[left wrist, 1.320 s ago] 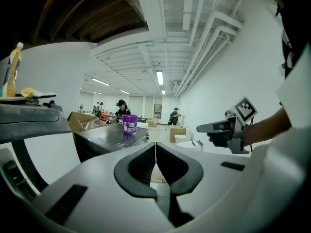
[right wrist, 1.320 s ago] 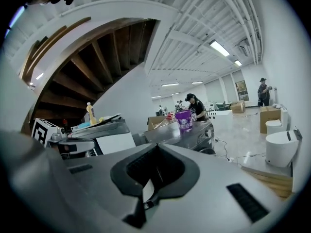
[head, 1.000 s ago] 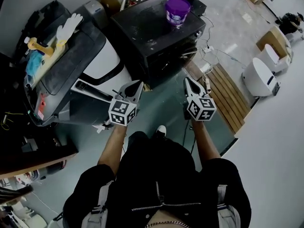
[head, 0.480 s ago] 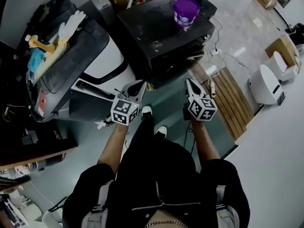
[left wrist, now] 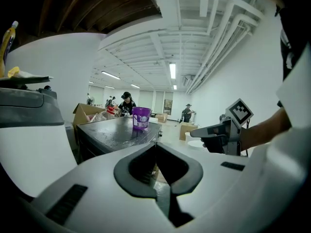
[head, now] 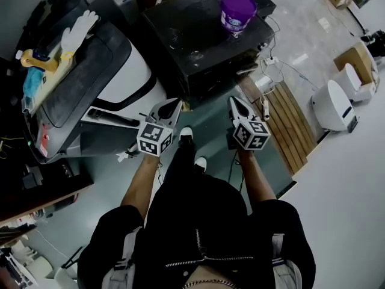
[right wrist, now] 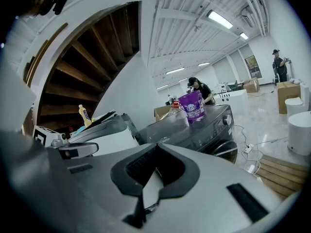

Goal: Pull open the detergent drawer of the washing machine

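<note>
My left gripper [head: 171, 108] and right gripper [head: 236, 104] are both closed (nothing gripped), with the washing machine [head: 192, 41] at twelve o'clock.

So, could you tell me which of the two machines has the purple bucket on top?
The black washing machine, further right in the head view; the white-and-grey machine beside it carries a white glove instead.

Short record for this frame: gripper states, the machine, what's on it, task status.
left gripper: shut, empty
right gripper: shut, empty
washing machine: black, ahead of both grippers, neither touches it
purple tub: stands on the machine's top
task status: drawer not yet pulled, no contact with the machine
</note>
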Tool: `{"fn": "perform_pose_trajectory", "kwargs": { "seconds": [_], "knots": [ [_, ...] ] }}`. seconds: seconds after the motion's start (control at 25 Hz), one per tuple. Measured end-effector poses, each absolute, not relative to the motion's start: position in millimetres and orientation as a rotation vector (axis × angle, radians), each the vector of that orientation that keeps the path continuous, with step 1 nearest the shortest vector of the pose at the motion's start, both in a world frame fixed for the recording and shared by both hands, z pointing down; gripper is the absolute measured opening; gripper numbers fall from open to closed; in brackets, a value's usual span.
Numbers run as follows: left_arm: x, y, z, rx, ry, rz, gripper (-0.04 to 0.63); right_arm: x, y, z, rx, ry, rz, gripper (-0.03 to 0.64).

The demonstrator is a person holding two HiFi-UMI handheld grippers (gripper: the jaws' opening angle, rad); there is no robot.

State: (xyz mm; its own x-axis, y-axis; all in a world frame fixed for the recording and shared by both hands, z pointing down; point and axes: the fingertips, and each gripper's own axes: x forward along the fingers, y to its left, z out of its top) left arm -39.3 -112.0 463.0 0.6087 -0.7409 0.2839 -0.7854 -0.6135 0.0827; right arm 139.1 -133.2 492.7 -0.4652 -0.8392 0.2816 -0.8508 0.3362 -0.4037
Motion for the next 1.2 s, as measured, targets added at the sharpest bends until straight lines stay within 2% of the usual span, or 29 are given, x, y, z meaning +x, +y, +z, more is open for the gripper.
{"fn": "perform_pose_trajectory", "kwargs": {
  "seconds": [0.36,0.52,0.76,0.88,0.96,1.08,1.2],
  "knots": [
    [-41,-159,488,2.602,-1.194,0.354,0.021,134,-176,523,1.675,-2.456,0.911,-0.003],
    [-43,-179,499,2.583,-1.168,0.367,0.021,132,-196,545,1.680,-2.401,0.936,0.014],
    [-53,-203,514,2.551,-1.148,0.396,0.021,116,-219,594,1.577,-2.350,1.174,0.040],
    [-62,-209,523,2.521,-1.151,0.407,0.021,106,-232,610,1.546,-2.368,1.330,0.128],
    [-69,-210,530,2.498,-1.155,0.419,0.021,98,-240,620,1.516,-2.382,1.540,0.240],
    [-78,-211,541,2.466,-1.162,0.435,0.021,94,-252,637,1.502,-2.387,1.844,0.267],
    [-88,-214,548,2.440,-1.168,0.448,0.021,90,-266,647,1.492,-2.411,1.994,0.298]
  ]
}}
